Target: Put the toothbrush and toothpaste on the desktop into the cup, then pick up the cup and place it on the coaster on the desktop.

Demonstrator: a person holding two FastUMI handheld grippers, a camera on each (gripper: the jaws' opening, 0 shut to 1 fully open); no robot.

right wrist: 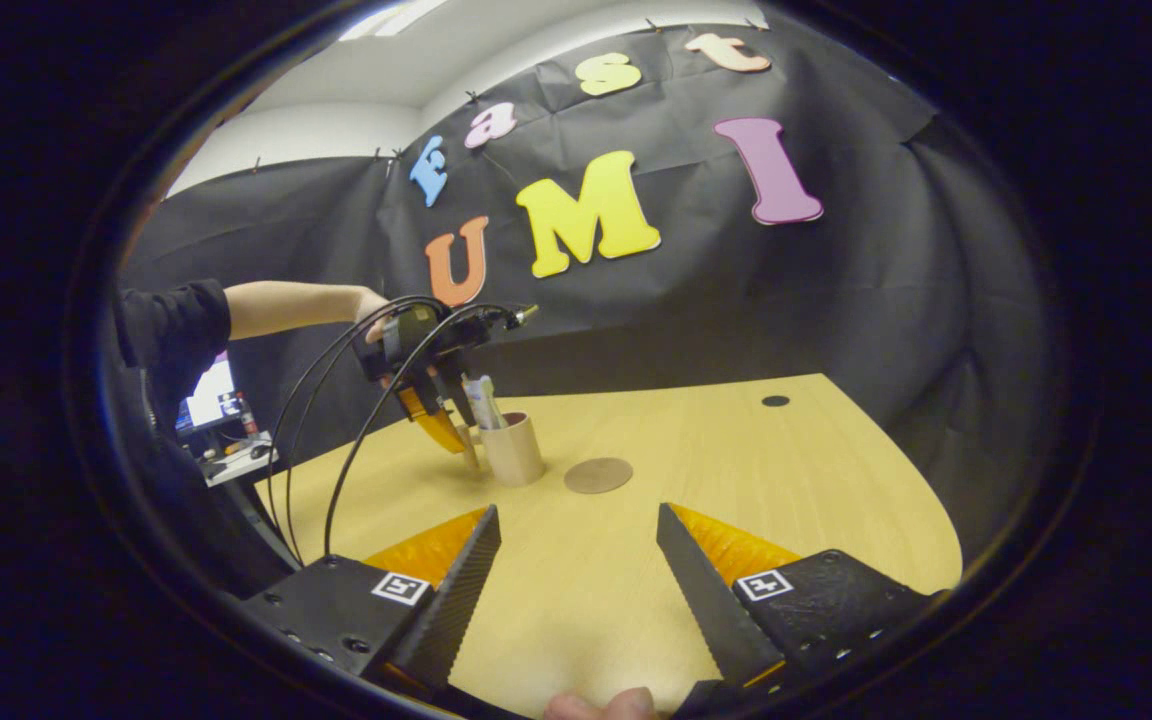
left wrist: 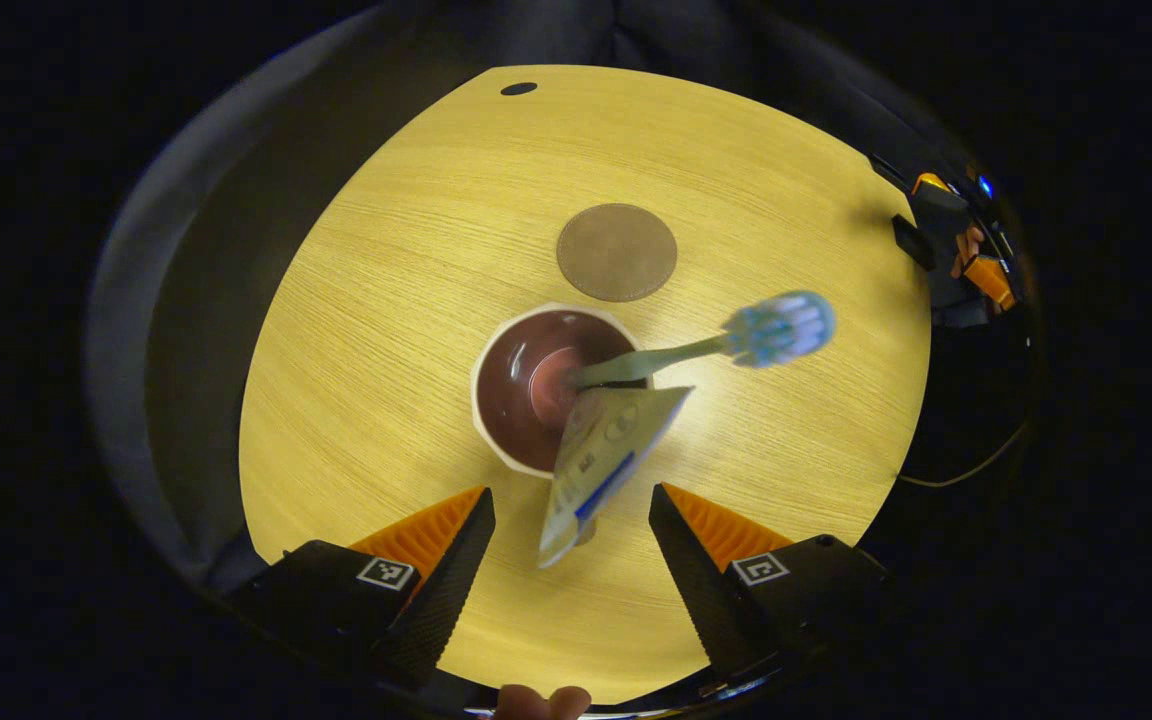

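Your left tongs (left wrist: pixel 571 520) are spread above the cup (left wrist: pixel 516 385), which holds the toothpaste (left wrist: pixel 606 455) and toothbrush (left wrist: pixel 726 345); the tube's print is unreadable. The coaster (left wrist: pixel 616 252) lies just beyond on the desk (left wrist: pixel 386 300). Your right tongs (right wrist: pixel 576 545) are spread too.

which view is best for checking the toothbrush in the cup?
Left gripper view: it looks down into the cup, with the toothbrush leaning on the rim, head out, beside the toothpaste. Right gripper view shows the cup small and distant; the toothbrush can't be made out.
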